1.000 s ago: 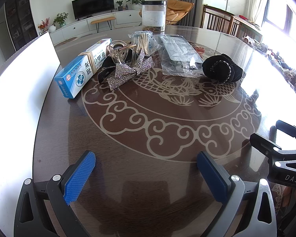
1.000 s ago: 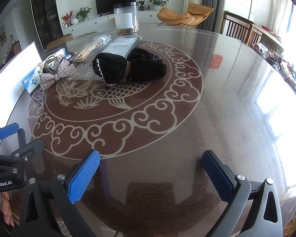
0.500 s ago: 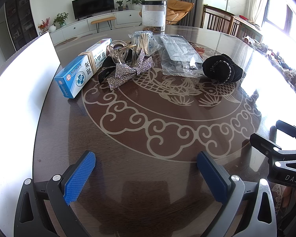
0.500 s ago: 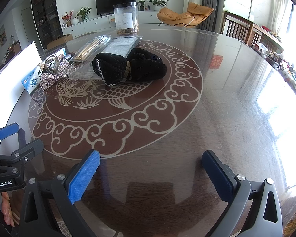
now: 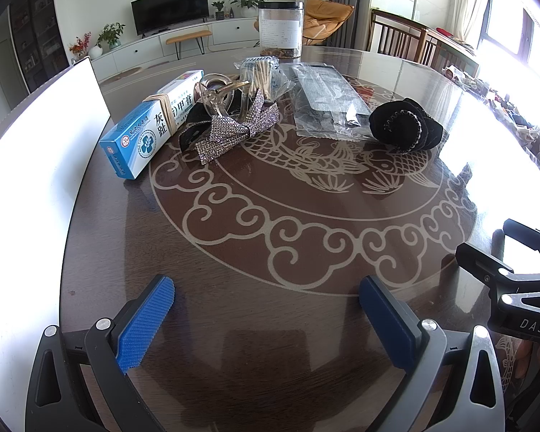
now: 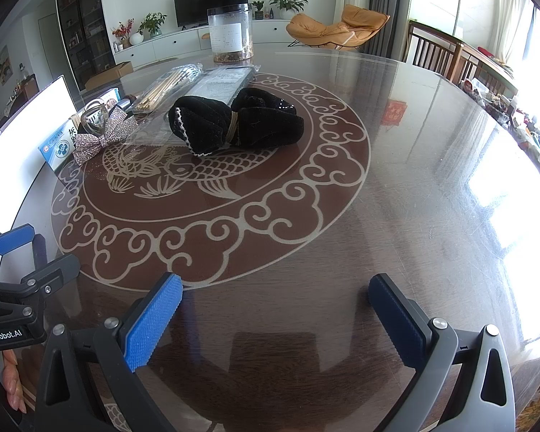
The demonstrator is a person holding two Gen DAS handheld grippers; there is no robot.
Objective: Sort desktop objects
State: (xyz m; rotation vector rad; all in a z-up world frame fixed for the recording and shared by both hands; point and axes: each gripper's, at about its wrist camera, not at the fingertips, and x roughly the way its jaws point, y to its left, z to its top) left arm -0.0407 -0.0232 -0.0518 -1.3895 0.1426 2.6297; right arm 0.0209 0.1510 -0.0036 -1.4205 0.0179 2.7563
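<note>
On the round brown table lie a blue-and-white medicine box (image 5: 151, 127), a rhinestone bow (image 5: 235, 127), a clear hair claw (image 5: 221, 95), a bag of wooden sticks (image 5: 261, 73), a flat plastic packet (image 5: 324, 104) and a black velvet bundle (image 5: 405, 127). The right wrist view shows the bundle (image 6: 234, 124), bow (image 6: 102, 136) and box (image 6: 59, 147) too. My left gripper (image 5: 266, 315) is open and empty, near the front edge. My right gripper (image 6: 275, 315) is open and empty, well short of the bundle.
A white board (image 5: 28, 165) stands along the table's left edge. A tall clear jar (image 5: 280, 28) stands at the far side. Wooden chairs (image 5: 414, 41) are behind the table on the right. The patterned middle of the table (image 5: 306, 216) is bare.
</note>
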